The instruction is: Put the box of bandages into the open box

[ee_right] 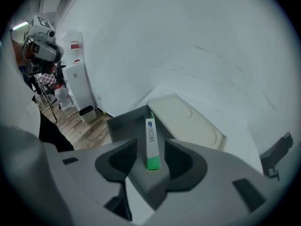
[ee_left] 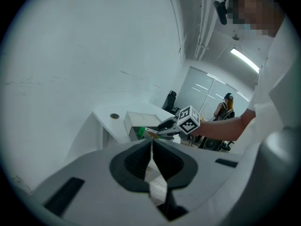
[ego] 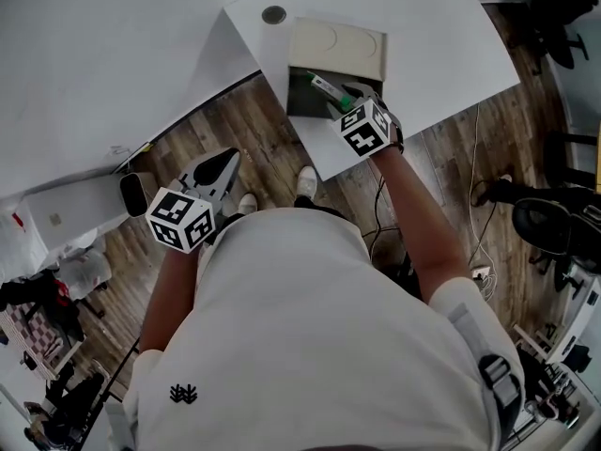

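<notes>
Right gripper [ego: 346, 101] hangs over the open box [ego: 299, 97], tips pointing steeply down into it. Jaws spread wide. In the right gripper view the bandage box [ee_right: 151, 142] stands between the two pads with a gap on each side, neither pad touching it: released, nothing gripped.

Bandage box is narrow, white with a green end. It sits inside the grey tray of the open box, up on one long edge, with the green end nearest the gripper. From the head view it lies slanted across the tray [ego: 326, 87].

Open box rests on the white table [ego: 441, 45], its tray close to the near edge, toward the table's left corner. The cream lid [ego: 336, 47] is folded back flat on the far side of the tray. A small round hole [ego: 274, 14] sits in the tabletop just beyond the lid, at the left corner.

Left gripper [ego: 230, 156] is held well apart from the table, out over the wooden floor [ego: 263, 130] near the person's left side. Jaws clenched together, pads meeting along one line, nothing between them [ee_left: 151, 147].

The left gripper view looks across at the table and picks up the right gripper and the green end of the bandage box [ee_left: 141, 132] at the tray.
</notes>
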Tool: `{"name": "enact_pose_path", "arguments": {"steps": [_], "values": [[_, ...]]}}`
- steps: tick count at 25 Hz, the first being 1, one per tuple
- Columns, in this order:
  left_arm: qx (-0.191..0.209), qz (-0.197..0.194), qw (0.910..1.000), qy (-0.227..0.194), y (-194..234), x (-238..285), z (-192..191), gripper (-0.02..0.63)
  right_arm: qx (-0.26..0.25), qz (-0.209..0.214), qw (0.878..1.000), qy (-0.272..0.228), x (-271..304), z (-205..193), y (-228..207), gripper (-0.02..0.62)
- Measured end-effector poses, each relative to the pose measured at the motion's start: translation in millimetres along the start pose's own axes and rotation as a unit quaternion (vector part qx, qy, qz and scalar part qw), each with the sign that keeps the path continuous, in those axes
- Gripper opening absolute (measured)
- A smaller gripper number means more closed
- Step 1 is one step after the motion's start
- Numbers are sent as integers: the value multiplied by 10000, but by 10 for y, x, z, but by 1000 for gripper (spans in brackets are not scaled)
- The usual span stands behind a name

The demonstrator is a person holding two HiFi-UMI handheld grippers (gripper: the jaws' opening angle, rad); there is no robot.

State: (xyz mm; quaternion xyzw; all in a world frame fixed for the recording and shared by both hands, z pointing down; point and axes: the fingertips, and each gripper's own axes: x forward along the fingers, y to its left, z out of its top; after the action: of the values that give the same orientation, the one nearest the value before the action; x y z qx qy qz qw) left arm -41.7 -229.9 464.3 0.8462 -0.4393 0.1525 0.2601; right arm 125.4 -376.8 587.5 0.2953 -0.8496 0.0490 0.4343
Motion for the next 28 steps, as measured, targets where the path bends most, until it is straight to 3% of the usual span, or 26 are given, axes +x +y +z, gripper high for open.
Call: {"name": "enact_pose_path", "arguments": {"steps": [7, 14, 17, 28], "values": [[225, -326, 9992, -21, 128, -185, -39, 18, 492, -549, 9971, -176, -343, 93, 84, 175], [402, -699, 9967, -16, 246, -379, -135, 18, 1029, -1076, 9883, -319, -703, 33, 362, 89], [473, -849, 9953, -6, 279, -480, -188, 18, 1235, -1189, 9846, -353, -833, -11, 594, 44], [893, -1448, 9853, 183, 289, -904, -579, 18, 2144, -1196, 9679, -539, -1181, -125, 1826, 11]]}}
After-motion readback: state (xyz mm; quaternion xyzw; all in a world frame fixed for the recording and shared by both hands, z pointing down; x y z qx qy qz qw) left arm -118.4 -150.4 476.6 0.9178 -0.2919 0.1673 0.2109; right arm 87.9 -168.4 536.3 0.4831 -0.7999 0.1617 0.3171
